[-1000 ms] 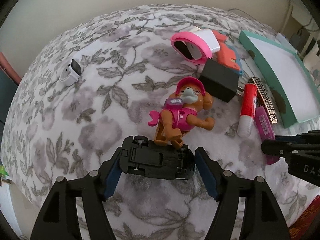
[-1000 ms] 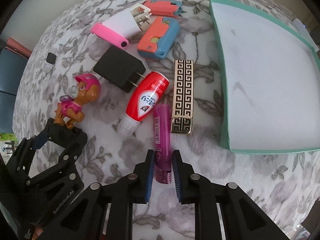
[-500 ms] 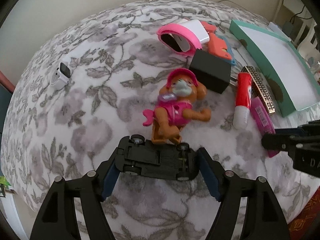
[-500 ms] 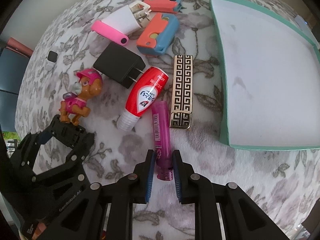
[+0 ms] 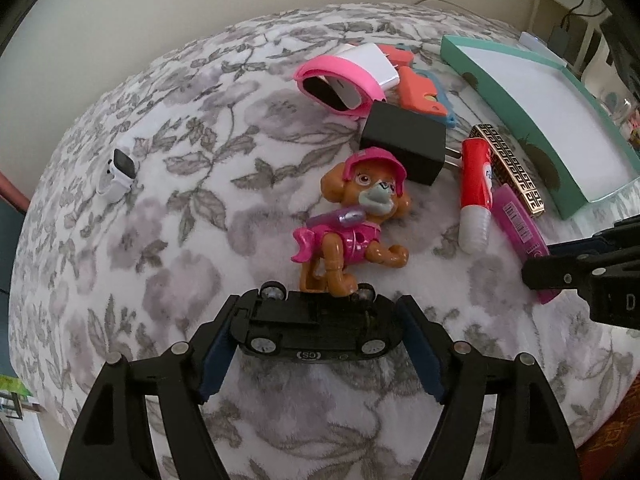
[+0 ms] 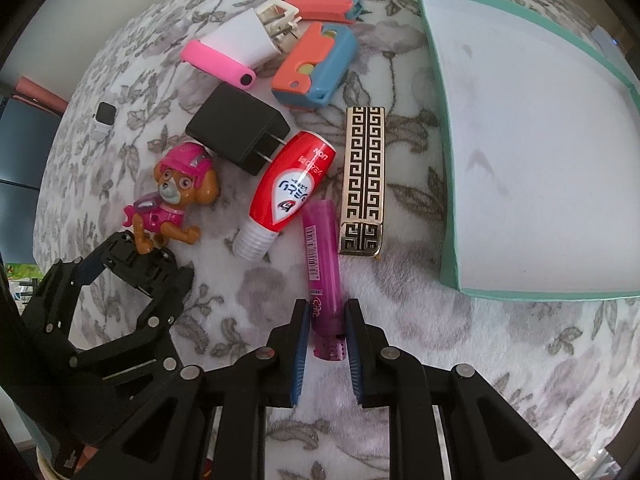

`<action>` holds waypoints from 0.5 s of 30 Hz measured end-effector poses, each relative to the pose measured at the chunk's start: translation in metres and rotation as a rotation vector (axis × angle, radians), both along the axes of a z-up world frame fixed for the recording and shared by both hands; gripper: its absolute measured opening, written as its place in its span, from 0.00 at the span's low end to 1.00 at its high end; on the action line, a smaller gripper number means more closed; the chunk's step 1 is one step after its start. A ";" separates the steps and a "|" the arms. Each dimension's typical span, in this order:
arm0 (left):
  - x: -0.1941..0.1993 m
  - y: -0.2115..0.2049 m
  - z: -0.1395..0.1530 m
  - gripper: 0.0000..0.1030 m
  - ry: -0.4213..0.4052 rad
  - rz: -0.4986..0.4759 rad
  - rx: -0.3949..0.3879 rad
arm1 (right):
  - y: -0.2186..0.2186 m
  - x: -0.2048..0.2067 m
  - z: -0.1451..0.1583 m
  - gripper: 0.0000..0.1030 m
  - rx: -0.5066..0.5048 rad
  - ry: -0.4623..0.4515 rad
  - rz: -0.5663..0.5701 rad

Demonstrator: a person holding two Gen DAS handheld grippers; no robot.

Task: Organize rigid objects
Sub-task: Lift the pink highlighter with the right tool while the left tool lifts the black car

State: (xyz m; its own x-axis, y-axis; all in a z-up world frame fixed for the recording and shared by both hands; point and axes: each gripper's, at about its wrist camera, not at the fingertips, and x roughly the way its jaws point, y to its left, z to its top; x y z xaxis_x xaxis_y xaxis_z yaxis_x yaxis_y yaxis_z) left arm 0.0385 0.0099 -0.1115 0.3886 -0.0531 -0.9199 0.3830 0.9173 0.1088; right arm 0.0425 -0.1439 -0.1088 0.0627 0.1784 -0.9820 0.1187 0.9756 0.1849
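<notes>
left claw [image 5: 320, 344]: opening around my upside-down toy car [image 5: 320, 330]
right claw [image 6: 327, 338]: clamped on purple tube [image 6: 323, 268]
step: grabbing 2 items
next: I lift the tube into the tray [image 6: 448, 240]

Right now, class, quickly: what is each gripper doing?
Left gripper: opening, fingers around the black toy car, which lies upside down.
Right gripper: shut on the purple tube.

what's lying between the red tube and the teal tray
Two things: the magenta tube, its near end clamped in the right gripper, and beyond it the gold-and-black patterned case, beside the teal tray. The right wrist view shows it best.
</notes>
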 end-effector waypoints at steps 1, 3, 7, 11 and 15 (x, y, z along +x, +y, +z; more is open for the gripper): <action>-0.003 0.002 0.001 0.75 0.003 -0.002 -0.010 | 0.000 0.000 0.000 0.19 -0.001 0.000 0.001; -0.002 0.003 0.000 0.75 0.013 -0.014 -0.016 | 0.000 0.000 0.000 0.19 0.000 0.001 0.000; -0.004 0.000 -0.001 0.77 0.007 -0.026 -0.012 | -0.001 0.000 0.001 0.19 -0.001 0.001 0.000; -0.003 -0.003 -0.001 0.77 0.001 -0.030 0.005 | -0.001 0.001 0.001 0.20 -0.002 0.002 0.003; -0.005 -0.005 0.000 0.77 -0.019 -0.036 0.020 | -0.001 0.001 0.001 0.20 -0.001 0.002 0.002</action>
